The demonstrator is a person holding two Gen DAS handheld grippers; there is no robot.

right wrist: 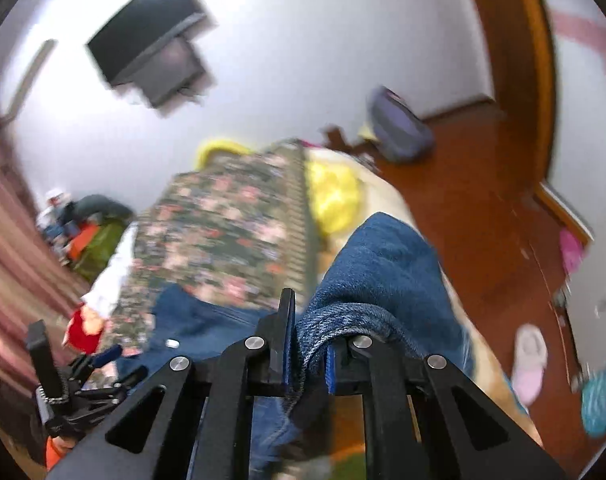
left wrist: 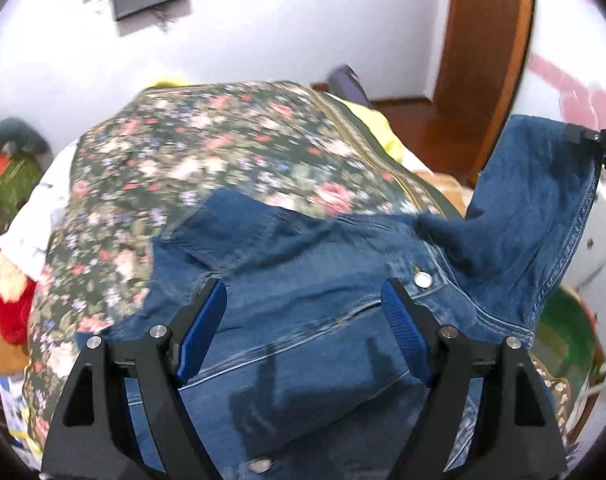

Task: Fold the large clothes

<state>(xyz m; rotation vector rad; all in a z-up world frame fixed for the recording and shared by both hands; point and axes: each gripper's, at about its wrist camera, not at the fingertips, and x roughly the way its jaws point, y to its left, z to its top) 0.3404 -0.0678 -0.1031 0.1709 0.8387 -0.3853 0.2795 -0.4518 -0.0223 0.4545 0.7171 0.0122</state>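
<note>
Your right gripper (right wrist: 309, 344) is pressed together on a fold of the denim jacket (left wrist: 303, 280); in the right wrist view the blue cloth bunches between the pads and drapes over the finger at about 1 o'clock from the pinch. In the left wrist view this same part of the jacket stands lifted at 3 o'clock, hanging from the black tool at the edge of the picture. Your left gripper (left wrist: 303, 320) is spread wide and holds nothing; its blue pads (left wrist: 201, 332) hover above the body of the jacket, near a metal button (left wrist: 423, 279) at 2 o'clock from the fingers. The jacket lies on the floral bedspread (left wrist: 223, 140), which fills the view from 10 to 1 o'clock. I judge that you are at the beginning of a fold: one side, perhaps a sleeve or a front panel (the blur does not let me tell which), is raised, and the rest is flat on the bed. The next move calls for carrying the lifted part across the body toward 9 o'clock. You can use the open left gripper to press or catch the cloth so that the jacket does not slide, and release only when the edge lies straight.
</note>
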